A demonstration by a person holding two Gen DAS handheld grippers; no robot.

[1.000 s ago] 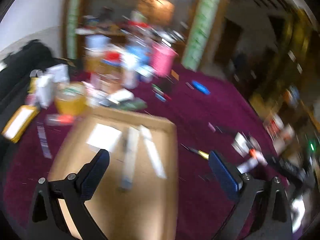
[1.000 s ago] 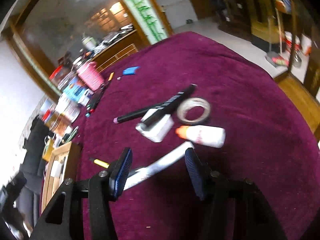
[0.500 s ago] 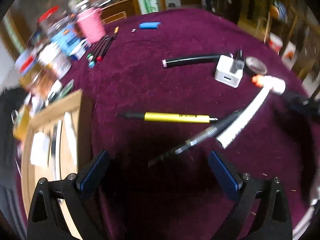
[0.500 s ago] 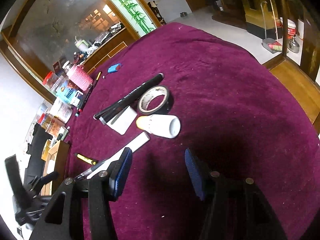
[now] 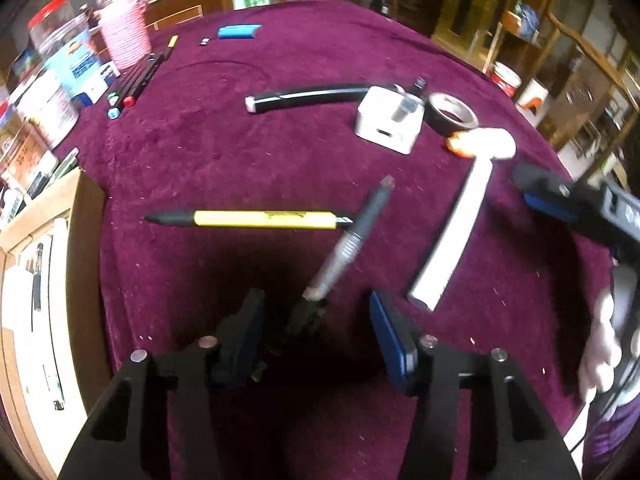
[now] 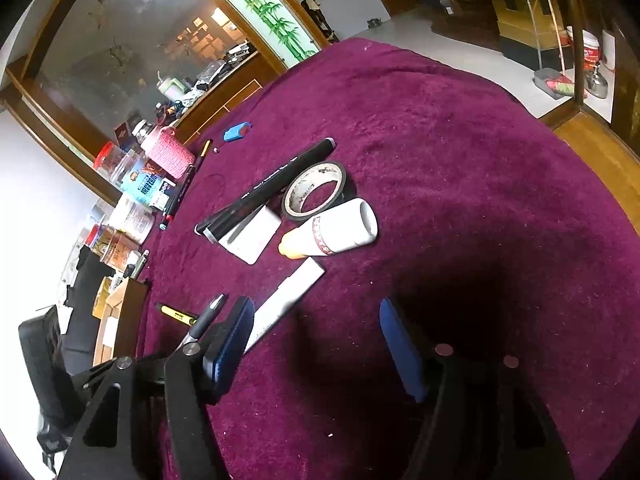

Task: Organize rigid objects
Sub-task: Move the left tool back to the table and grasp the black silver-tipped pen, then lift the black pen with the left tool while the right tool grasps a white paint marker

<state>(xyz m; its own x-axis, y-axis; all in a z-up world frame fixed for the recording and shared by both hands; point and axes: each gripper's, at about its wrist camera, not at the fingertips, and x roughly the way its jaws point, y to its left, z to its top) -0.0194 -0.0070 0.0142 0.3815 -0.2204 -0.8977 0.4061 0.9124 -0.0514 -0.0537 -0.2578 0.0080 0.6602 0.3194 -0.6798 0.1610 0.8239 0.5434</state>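
Observation:
My left gripper (image 5: 316, 332) is open, its jaws either side of the near end of a grey metal pen (image 5: 352, 236) lying on the purple cloth. A yellow utility knife (image 5: 256, 219) lies just beyond, a white flat stick (image 5: 456, 236) to the right. Farther off are a white adapter block (image 5: 390, 122), a black marker (image 5: 312, 94), a tape roll (image 5: 454, 114) and a white glue bottle (image 5: 486, 144). My right gripper (image 6: 316, 336) is open and empty over the cloth, the white stick (image 6: 288, 296) by its left finger, the glue bottle (image 6: 340, 232) and tape roll (image 6: 316, 190) ahead.
A cardboard box (image 5: 44, 280) holding pens and sticks stands at the left. Jars, boxes and a pink woven cup (image 5: 124, 40) line the far left edge, with coloured markers (image 5: 136, 84) and a blue case (image 5: 239, 31). The table edge drops off at the right (image 6: 580, 148).
My left gripper swung from over the cardboard box to the loose items, came down on the grey pen and narrowed its jaws. My right gripper pulled back slightly from the white stick.

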